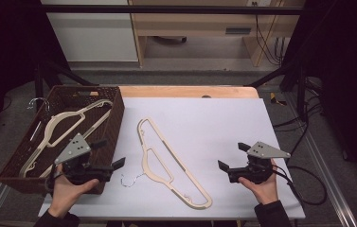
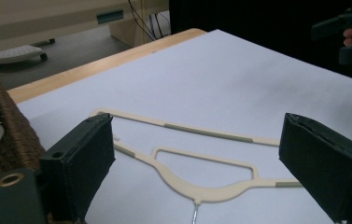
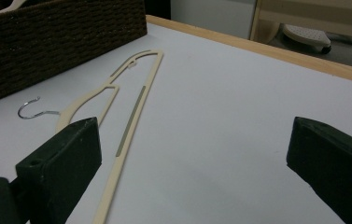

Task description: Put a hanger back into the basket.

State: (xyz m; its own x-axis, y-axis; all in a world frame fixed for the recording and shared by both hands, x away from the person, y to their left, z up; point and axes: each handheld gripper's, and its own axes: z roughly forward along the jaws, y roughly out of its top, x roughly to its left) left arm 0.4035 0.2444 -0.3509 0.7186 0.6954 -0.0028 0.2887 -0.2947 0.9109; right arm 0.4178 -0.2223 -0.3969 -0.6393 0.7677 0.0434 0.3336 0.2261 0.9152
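A cream plastic hanger [image 1: 175, 152] lies flat on the white table top, its metal hook [image 1: 129, 181] pointing toward the near left. My left gripper [image 1: 111, 152] is open beside the basket's near corner, just left of the hanger and not touching it. In the left gripper view the hanger [image 2: 197, 192] lies on the table beyond the gap of the wide-open left gripper [image 2: 199, 140]. My right gripper [image 1: 233, 156] hovers open to the right of the hanger. In the right gripper view the right gripper [image 3: 197, 154] holds nothing; the hanger [image 3: 131, 116] and hook [image 3: 29, 109] lie to its left.
A dark wicker basket [image 1: 115, 118] stands at the table's left with cream hangers [image 1: 58, 125] inside. Its wall also shows in the gripper views [image 2: 10, 135] [image 3: 61, 32]. A wooden table edge [image 1: 190, 91] runs along the back; dark frame rails flank the table.
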